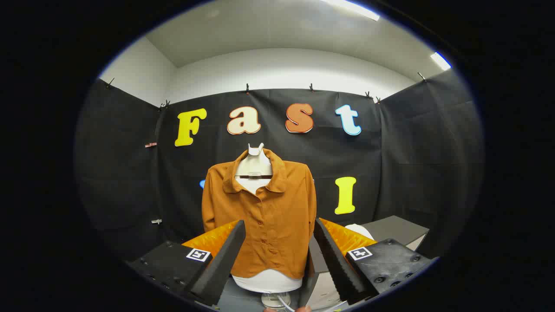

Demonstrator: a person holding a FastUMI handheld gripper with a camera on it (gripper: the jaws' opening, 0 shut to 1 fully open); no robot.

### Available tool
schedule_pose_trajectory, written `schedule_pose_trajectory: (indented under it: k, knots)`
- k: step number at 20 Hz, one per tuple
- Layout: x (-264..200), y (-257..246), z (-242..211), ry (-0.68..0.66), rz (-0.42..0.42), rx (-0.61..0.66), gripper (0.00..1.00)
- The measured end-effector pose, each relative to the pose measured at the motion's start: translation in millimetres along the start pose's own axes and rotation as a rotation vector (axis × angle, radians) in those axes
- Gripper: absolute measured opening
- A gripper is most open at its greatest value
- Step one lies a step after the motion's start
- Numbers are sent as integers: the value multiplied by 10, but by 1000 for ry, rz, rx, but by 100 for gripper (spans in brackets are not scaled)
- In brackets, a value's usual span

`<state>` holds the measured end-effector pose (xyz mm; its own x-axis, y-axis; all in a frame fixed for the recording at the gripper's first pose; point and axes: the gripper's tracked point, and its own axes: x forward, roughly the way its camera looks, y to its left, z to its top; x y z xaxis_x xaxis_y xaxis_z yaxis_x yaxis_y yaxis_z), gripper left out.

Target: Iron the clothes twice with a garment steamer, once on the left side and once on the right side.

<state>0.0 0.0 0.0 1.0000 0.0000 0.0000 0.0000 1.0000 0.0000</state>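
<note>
A brown button-up shirt (264,216) hangs on a white mannequin torso (256,167) straight ahead, beyond my fingers. My gripper (279,225) is open, its two fingers spread to either side of the shirt's lower half with nothing between them. Behind the right finger, a white rounded object (359,229) peeks out; I cannot tell whether it is the garment steamer.
A grey box (396,232) stands to the right of the mannequin, and another grey and white box (321,277) sits low just inside the right finger. The mannequin's stand (273,299) and a thin cord show below the shirt. Black cloth walls close in the booth.
</note>
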Motion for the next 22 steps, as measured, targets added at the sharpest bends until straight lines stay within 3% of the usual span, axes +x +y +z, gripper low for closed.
schedule_pose_trajectory:
  k: [22]
  knots:
    - [-158, -49, -76, 44, 32, -34, 99]
